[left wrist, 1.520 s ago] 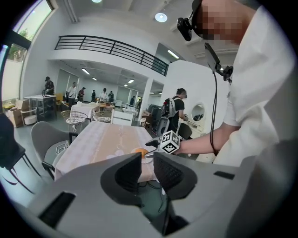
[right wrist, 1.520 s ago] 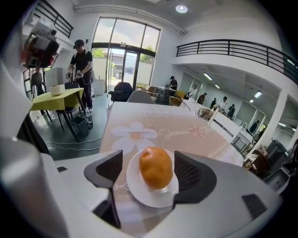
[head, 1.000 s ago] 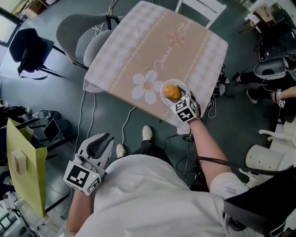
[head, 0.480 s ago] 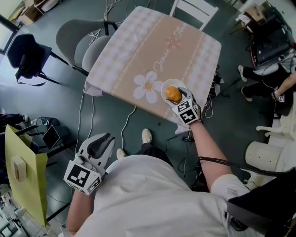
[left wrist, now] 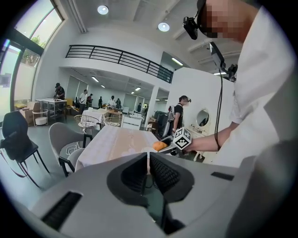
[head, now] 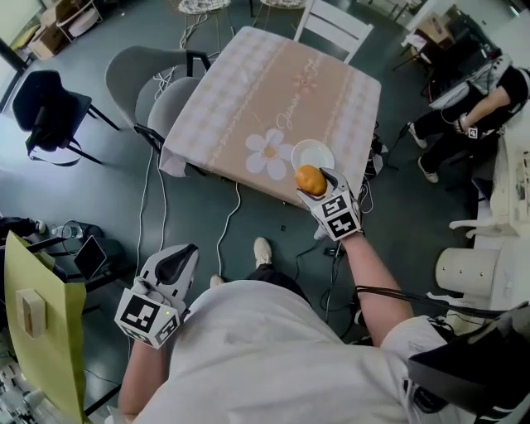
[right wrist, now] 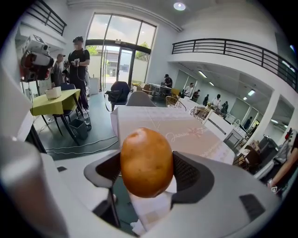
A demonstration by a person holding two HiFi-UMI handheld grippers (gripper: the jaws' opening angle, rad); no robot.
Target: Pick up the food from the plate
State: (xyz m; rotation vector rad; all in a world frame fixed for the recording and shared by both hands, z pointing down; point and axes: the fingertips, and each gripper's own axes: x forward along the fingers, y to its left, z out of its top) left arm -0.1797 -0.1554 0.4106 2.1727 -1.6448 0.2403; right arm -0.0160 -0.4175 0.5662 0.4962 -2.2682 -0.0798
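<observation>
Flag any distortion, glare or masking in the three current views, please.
Head view: evenly lit, sharp, edges mildly bent. Left gripper view: heavy fisheye, dark corners, mosaic patch top right, shut left tool fills the bottom. Right gripper view: same fisheye, windows blown out, food in the right tool looms large.

Daylight pours through the tall windows (right wrist: 118,46) and round ceiling lamps (left wrist: 103,9) add more, so everything I see is bright, with faint shadows. My two views bulge and go black at the corners. The food (right wrist: 146,162) carries a pale sheen on top.
</observation>
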